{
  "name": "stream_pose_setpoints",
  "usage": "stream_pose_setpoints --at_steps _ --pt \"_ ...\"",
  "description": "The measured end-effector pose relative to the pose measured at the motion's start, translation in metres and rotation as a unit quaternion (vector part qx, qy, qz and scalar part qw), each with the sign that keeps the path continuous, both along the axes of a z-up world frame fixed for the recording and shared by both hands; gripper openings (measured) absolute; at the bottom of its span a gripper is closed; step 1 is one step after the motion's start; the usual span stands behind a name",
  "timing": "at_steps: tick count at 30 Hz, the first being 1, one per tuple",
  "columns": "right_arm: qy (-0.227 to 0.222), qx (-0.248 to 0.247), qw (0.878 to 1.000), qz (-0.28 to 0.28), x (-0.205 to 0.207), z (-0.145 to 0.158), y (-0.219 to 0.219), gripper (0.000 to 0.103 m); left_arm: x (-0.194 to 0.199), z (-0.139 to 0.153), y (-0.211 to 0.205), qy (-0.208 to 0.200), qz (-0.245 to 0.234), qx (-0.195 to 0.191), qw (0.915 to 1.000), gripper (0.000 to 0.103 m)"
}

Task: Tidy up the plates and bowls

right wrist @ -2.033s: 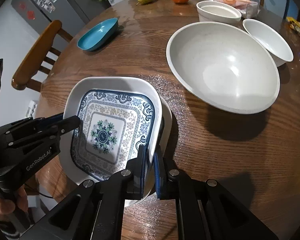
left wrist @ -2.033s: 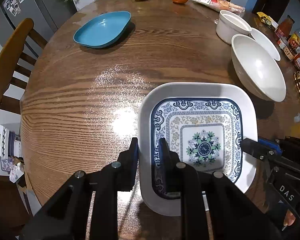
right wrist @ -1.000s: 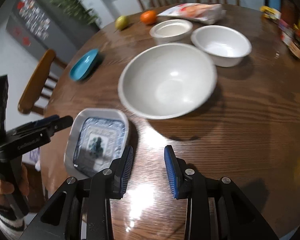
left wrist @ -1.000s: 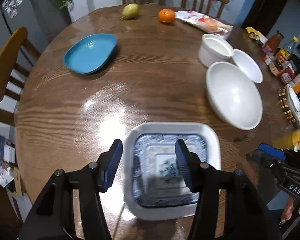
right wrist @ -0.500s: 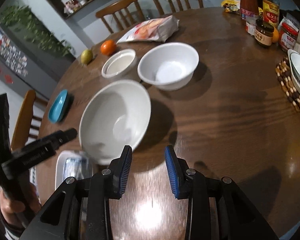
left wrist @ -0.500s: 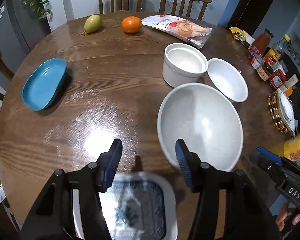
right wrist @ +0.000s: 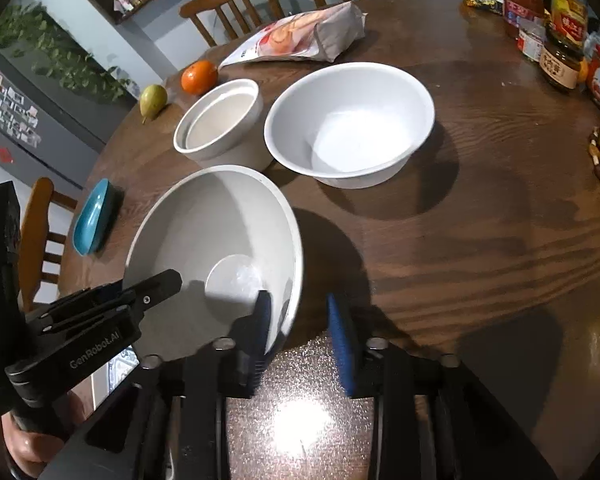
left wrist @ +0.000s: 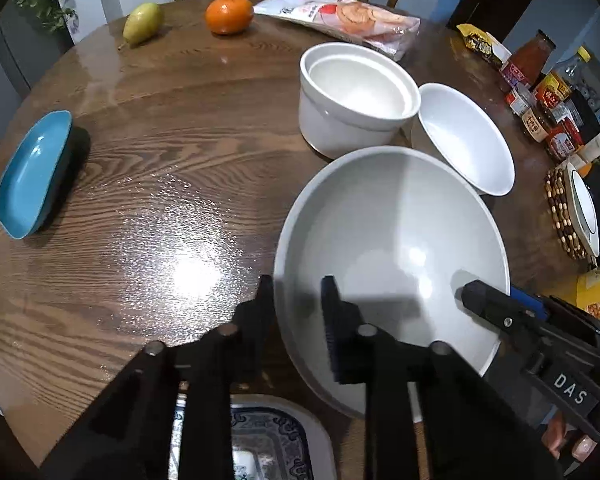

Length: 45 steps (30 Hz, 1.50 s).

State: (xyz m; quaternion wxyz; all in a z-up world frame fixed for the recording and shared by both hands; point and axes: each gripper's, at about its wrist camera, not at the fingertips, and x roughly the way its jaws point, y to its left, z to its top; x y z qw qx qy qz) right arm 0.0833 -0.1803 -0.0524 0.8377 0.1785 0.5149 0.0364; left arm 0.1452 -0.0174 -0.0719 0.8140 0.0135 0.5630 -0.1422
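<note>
A large white bowl (left wrist: 388, 240) (right wrist: 204, 232) stands on the round wooden table (left wrist: 160, 152). My left gripper (left wrist: 298, 302) straddles the bowl's left rim, one finger outside and one inside. Its jaws are closing, and a gap still shows by the inner finger. My right gripper (right wrist: 300, 326) straddles the opposite rim, blue pads apart from the wall, jaws closing too. A blue-patterned square plate (left wrist: 268, 440) lies on the table under my left gripper. Behind the big bowl are a smaller white bowl (left wrist: 464, 140) (right wrist: 352, 120) and a straight-sided white pot (left wrist: 356, 92) (right wrist: 220, 120).
A teal dish (left wrist: 32, 176) sits at the table's left edge. A pear (left wrist: 142, 24), an orange (left wrist: 228, 14) and a snack bag (left wrist: 340, 16) lie at the far side. Sauce bottles and jars (right wrist: 560, 52) and a beaded trivet (left wrist: 560, 212) with a plate on it crowd the right. Chairs ring the table.
Both grippers let go of the patterned plate, opened, and moved forward to the large bowl. Their jaws have narrowed, each now around one side of the bowl's rim.
</note>
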Motion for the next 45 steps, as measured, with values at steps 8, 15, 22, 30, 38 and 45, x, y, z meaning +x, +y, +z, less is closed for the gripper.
stream_pose_setpoints --at_steps 8,15,22,30,38,45 --pt "0.003 0.008 1.0 0.005 -0.001 0.001 0.0 0.013 -0.01 0.008 -0.004 -0.01 -0.014 -0.004 0.9998 0.013" --pt "0.0 0.01 1.0 0.004 -0.029 0.018 -0.008 0.013 -0.039 0.025 -0.013 -0.026 -0.04 -0.004 0.9988 0.013" --pt "0.0 0.006 1.0 -0.002 -0.068 0.025 -0.017 0.014 -0.075 0.027 -0.025 -0.03 -0.061 -0.004 0.9977 0.013" --pt "0.01 0.004 1.0 0.0 -0.094 0.016 -0.019 0.014 -0.099 0.023 -0.033 -0.035 -0.059 0.0 0.9977 0.013" --pt "0.014 0.002 1.0 0.003 -0.101 0.011 -0.024 0.014 -0.106 0.014 -0.04 -0.032 -0.053 0.007 0.9981 0.013" --pt "0.019 0.002 1.0 0.009 -0.102 0.006 -0.026 0.014 -0.107 0.007 -0.042 -0.028 -0.046 0.018 0.9984 0.014"
